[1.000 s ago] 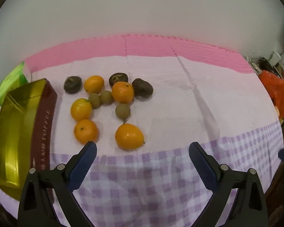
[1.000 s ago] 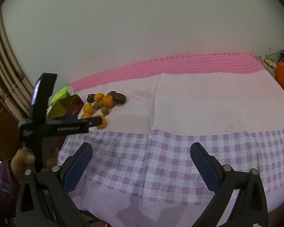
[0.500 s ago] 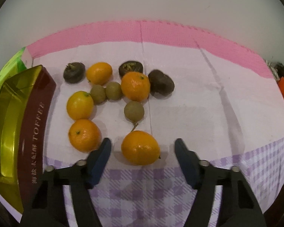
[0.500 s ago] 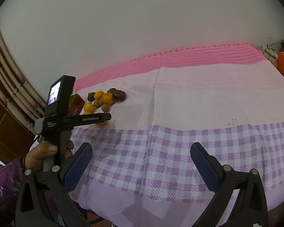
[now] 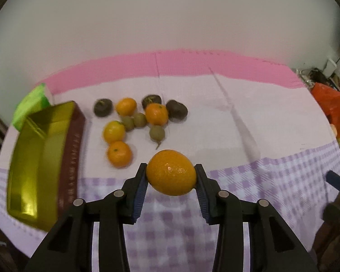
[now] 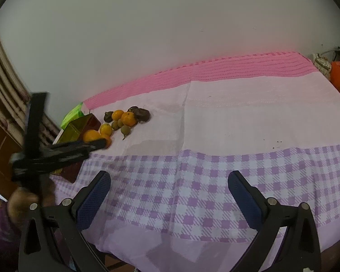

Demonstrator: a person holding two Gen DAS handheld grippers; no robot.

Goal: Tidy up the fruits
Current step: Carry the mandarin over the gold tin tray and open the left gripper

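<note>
My left gripper (image 5: 171, 176) is shut on a large orange (image 5: 171, 172) and holds it above the checked cloth. Behind it lie several oranges (image 5: 119, 154), small greenish-brown fruits (image 5: 156, 132) and three dark brown fruits (image 5: 176, 111) in a cluster. A gold tin with maroon sides (image 5: 40, 158) stands open to the left. In the right wrist view the left gripper (image 6: 95, 144) with the orange (image 6: 91, 135) sits beside the tin (image 6: 79, 129). My right gripper (image 6: 168, 195) is open and empty over the checked cloth.
A green packet (image 5: 30, 104) lies behind the tin. An orange plastic bag (image 5: 331, 106) and clutter sit at the right edge. The table (image 6: 238, 117) is covered in pink and purple-checked cloth against a white wall.
My left gripper has closed on the front orange and lifted it off the cloth. The right gripper has stayed open and nearly still.
</note>
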